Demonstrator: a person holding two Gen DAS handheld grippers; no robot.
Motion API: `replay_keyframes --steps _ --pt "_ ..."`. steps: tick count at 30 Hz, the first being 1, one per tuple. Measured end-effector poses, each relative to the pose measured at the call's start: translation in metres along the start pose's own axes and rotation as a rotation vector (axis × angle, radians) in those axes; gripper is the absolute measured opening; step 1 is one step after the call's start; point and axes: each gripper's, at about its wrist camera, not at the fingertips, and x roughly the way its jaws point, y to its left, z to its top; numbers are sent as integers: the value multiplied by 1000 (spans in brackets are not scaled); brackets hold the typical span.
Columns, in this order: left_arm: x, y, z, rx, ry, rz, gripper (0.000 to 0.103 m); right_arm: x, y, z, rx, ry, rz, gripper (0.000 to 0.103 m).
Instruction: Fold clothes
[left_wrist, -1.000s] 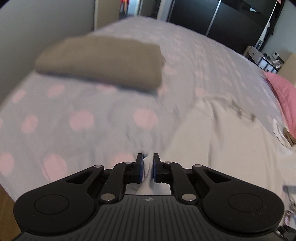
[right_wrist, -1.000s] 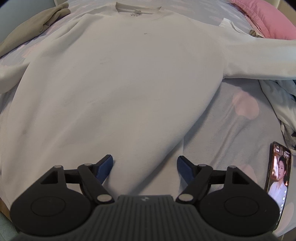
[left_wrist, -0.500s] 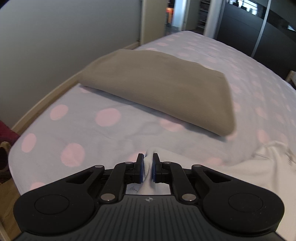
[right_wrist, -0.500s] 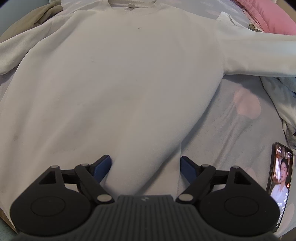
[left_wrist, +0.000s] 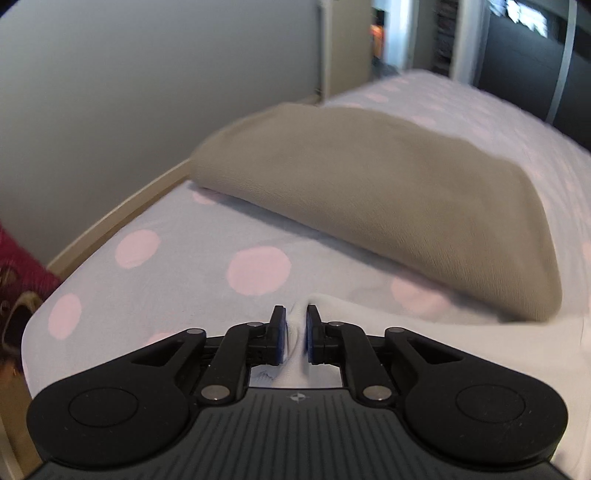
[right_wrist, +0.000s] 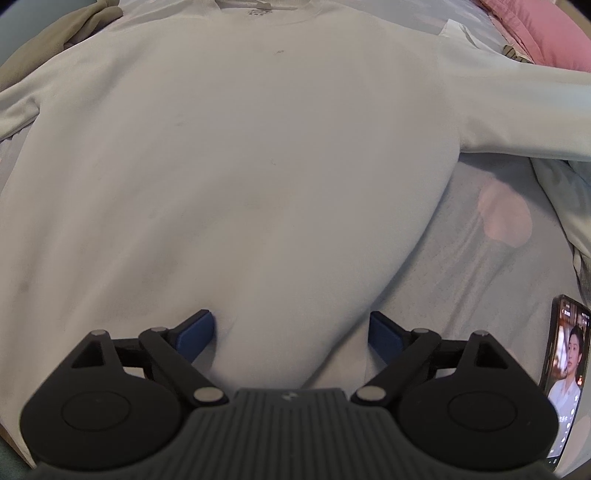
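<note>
A white long-sleeved sweatshirt (right_wrist: 258, 166) lies spread flat, front up, on the dotted bedsheet (right_wrist: 480, 258), collar at the far end and sleeves out to both sides. My right gripper (right_wrist: 291, 330) is open, its jaws straddling the sweatshirt's hem at the near edge. My left gripper (left_wrist: 294, 334) is shut on a pinch of the white sweatshirt (left_wrist: 461, 347) fabric, low over the sheet (left_wrist: 184, 266), close to a folded khaki garment (left_wrist: 388, 192).
The khaki garment also shows at the far left of the right wrist view (right_wrist: 55, 40). A pink pillow (right_wrist: 535, 33) lies far right. A phone (right_wrist: 565, 384) with a lit screen lies at the near right. A wall (left_wrist: 147, 92) and the bed's wooden edge (left_wrist: 122, 218) are left.
My left gripper has carried its pinch of white fabric left and closer to the khaki garment, swinging toward the wall. My right gripper stayed open at the hem and edged slightly forward.
</note>
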Motion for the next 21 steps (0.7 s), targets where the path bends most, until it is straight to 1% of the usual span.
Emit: replay_keyframes --steps 1,3,6,7,8,10,13,17,19,21 --pt "-1 -5 -2 31 -1 5 12 1 0 1 0 1 0 94" --pt "-8 -14 -8 92 -10 16 17 2 0 2 -2 2 2 94" --pt "-29 -34 -18 199 -35 28 23 2 -1 4 -3 2 5 94" --pt "-38 -41 -23 232 -39 18 28 2 -2 4 -3 1 7 94" --pt "-47 -48 -27 259 -34 -10 34 1 -2 5 -3 1 9 95" --pt "-66 -61 -38 293 -16 -94 37 0 -4 5 -3 -1 14 94" --pt "-95 -80 -60 326 15 -229 37 -7 -7 4 -2 -10 18 94" --pt "-135 -96 -104 386 27 -395 39 -24 -14 1 10 -57 31 94" --pt "-153 -102 -131 452 30 -446 39 -33 -18 -2 22 -76 37 94" --pt "-168 -105 -162 522 51 -488 39 -39 -25 -4 28 -90 39 94"
